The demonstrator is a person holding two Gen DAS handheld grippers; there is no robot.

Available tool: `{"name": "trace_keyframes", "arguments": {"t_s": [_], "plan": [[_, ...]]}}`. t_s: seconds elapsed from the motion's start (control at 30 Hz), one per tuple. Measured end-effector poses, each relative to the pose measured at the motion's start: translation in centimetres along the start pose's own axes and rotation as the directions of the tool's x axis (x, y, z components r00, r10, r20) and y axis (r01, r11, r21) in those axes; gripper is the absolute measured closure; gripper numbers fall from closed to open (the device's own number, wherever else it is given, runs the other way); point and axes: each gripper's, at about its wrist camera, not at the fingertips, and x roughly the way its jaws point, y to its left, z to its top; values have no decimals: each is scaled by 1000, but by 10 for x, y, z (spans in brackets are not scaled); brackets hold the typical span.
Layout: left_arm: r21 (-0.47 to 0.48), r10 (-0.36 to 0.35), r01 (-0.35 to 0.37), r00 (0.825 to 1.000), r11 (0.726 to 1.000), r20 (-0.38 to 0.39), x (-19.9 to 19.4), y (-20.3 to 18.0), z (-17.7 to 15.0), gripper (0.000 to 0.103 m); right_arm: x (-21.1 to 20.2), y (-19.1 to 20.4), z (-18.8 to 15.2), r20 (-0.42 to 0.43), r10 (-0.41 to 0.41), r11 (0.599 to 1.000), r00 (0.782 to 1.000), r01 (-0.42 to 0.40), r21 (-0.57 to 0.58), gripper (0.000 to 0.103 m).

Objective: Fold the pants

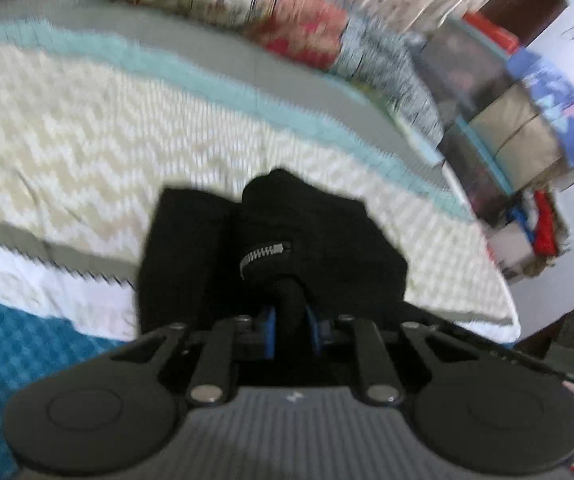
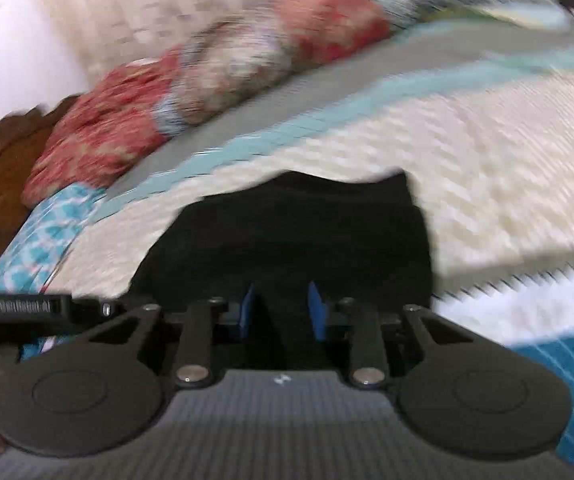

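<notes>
Black pants (image 1: 319,236) with a silver zipper (image 1: 265,256) are bunched up over a bed with a cream zigzag cover (image 1: 87,128). My left gripper (image 1: 292,320) is shut on a fold of the black cloth just below the zipper, its blue pads pressed against it. In the right wrist view the pants (image 2: 299,232) hang as a dark sheet in front of the camera. My right gripper (image 2: 281,312) is shut on a fold of the same black pants between its blue pads. Both views are motion-blurred.
A red and grey patterned quilt (image 1: 279,8) lies rolled along the bed's far side and also shows in the right wrist view (image 2: 215,68). Stacked boxes and clothes (image 1: 519,120) stand beyond the bed's right end. A blue checked blanket (image 1: 11,344) covers the near edge.
</notes>
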Motion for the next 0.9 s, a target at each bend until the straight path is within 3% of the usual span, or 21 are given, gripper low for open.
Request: {"name": "trace_keyframes", "arguments": {"t_s": [0.1,0.2,0.27,0.37,0.53,0.67,0.8,0.9], "plan": [[-8,32,-32,998,999,47,-24,12,-10,89,6,32,-3,-1,62,994,998,-62,-92,70],[-127,68,-71,997,989,-28,-9,44,-29,88,25,46,-13,-36,72,991,997,-75,-113,70],[-176,68,-81,995,981,-78,12,60,-42,85,40,49,-21,-63,45,991,997,-53,-124,70],[-139,87,-93,995,986,-51,20,56,-46,83,59,58,-26,-69,-41,971,997,23,-240,70],[-52,139,-143,988,988,-61,15,39,-36,73,45,34,-8,-103,23,988,994,-39,-150,70],[-53,138,-136,990,989,21,-19,39,-25,57,8,16,9,30,74,996,997,-73,-56,57],[-62,89,-83,991,995,104,-43,31,-7,56,-11,2,22,97,52,999,994,-51,-7,57],[-5,46,-46,993,999,110,-35,11,1,56,-1,3,26,72,40,999,997,-39,-10,57]]}}
